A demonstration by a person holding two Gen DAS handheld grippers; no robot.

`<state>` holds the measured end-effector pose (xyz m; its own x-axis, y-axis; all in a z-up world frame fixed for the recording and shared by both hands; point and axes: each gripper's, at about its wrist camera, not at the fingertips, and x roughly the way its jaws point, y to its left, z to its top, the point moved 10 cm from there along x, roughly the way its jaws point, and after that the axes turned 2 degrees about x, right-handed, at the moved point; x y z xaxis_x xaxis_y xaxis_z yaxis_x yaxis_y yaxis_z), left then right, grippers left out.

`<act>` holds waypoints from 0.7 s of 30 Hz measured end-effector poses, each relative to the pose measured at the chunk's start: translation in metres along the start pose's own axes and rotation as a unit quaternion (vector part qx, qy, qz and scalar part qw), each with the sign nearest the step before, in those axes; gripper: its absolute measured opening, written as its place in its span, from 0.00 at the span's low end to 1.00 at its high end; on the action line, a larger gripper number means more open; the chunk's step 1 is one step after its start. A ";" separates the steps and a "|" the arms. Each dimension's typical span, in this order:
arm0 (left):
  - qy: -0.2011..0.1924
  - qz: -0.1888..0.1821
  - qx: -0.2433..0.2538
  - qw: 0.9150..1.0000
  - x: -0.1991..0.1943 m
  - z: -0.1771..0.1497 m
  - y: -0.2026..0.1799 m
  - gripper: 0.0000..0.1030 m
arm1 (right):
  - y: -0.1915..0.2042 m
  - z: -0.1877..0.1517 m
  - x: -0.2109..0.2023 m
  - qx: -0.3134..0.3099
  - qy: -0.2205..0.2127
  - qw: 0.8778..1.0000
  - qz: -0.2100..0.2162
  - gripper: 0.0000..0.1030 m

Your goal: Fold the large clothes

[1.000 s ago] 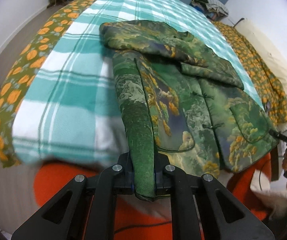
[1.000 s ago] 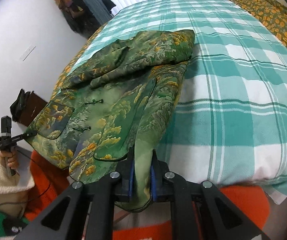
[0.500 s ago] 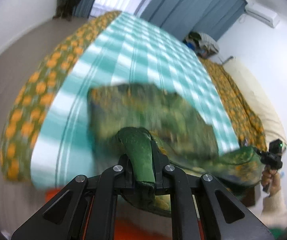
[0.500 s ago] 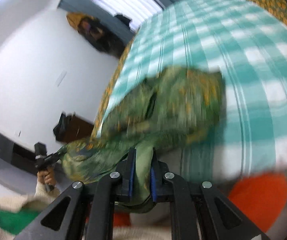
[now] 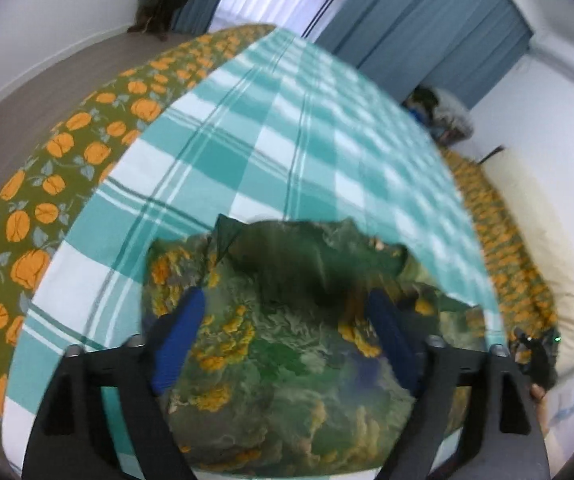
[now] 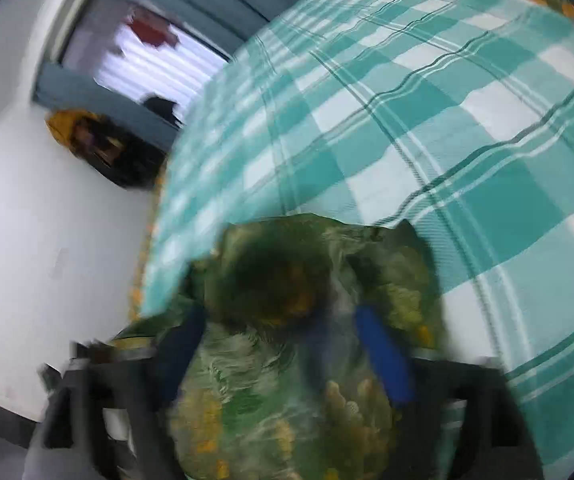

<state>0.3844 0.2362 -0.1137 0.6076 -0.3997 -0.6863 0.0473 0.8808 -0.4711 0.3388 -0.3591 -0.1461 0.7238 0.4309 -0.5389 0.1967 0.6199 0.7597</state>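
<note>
Your jacket [image 5: 287, 360] is green brocade with yellow-orange blossoms and pale swirls; in the blurred right view it looks the same. The blanket [image 5: 271, 152] beyond it is teal-and-white plaid. At its left, the bedspread [image 5: 59, 184] is olive with orange fruit. Far curtains [image 5: 419, 36] are blue-grey.

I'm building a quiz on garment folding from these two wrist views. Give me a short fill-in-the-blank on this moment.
1. The green patterned jacket lies on a checked blanket of white and ____.
2. The pads of the left gripper are coloured ____.
3. The bedspread beside the blanket shows ____ fruit on olive green.
4. In the right wrist view, the right gripper has the ____ under it.

Missing words: teal; blue; orange; jacket
</note>
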 end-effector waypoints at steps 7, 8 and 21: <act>0.080 0.052 0.064 0.993 0.041 -0.030 0.027 0.90 | -0.006 -0.004 0.009 -0.166 0.038 0.976 -0.138 0.87; 0.086 0.060 0.069 0.992 0.052 -0.034 0.025 0.89 | -0.007 -0.004 0.017 -0.179 0.040 0.971 -0.151 0.87; -0.017 0.153 0.072 0.985 0.057 0.047 -0.002 0.05 | 0.076 0.043 0.030 -0.269 -0.062 0.935 -0.224 0.12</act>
<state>0.4564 0.2232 -0.1259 0.6370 -0.1022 -0.7641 -0.0325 0.9867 -0.1591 0.4039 -0.3270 -0.0885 0.7264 -0.0107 -0.6872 0.1629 0.9741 0.1570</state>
